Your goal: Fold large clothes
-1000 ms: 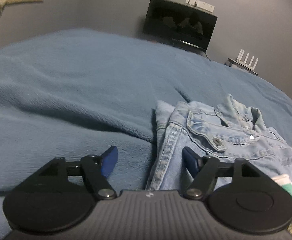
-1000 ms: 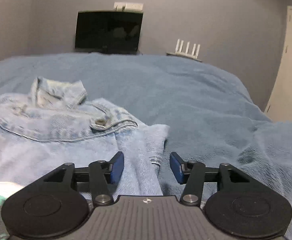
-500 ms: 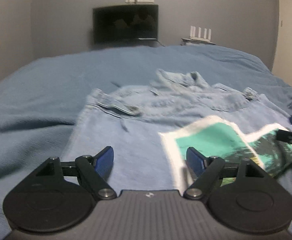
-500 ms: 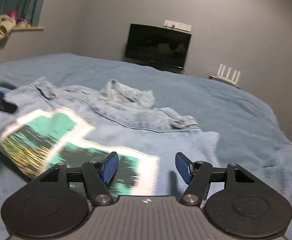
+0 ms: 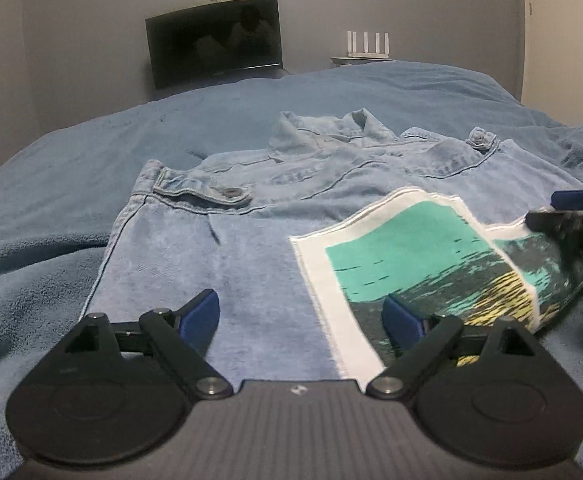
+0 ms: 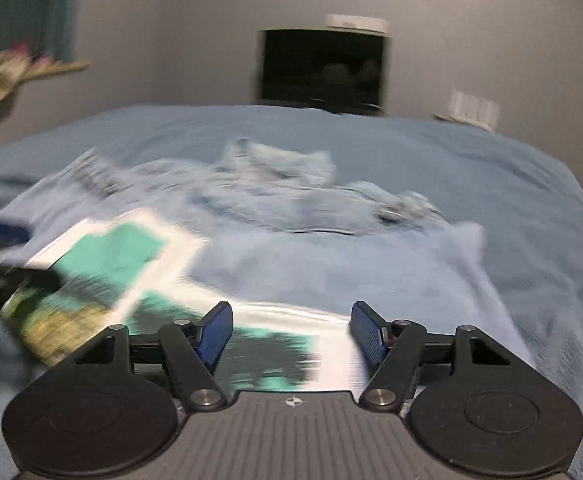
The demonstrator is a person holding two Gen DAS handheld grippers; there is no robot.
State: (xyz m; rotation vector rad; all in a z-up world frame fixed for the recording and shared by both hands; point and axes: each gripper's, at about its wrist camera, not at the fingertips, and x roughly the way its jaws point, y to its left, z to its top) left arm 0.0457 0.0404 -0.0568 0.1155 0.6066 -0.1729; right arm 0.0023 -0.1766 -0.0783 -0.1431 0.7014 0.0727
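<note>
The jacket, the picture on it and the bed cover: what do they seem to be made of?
Jacket: faded light-blue denim, apparently; seams, button tabs and a collar show. Picture patch: likely printed cloth or a transfer, smooth and matte with a white border. Bed cover: looks like soft fleece or plush; its surface is fuzzy and dull.

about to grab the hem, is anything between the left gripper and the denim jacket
Nothing visible. The left gripper is open right over the light blue denim jacket on the blue blanket; the right gripper is open too.

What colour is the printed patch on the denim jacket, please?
Teal, dark and yellow, white-bordered patch; left wrist view.
</note>
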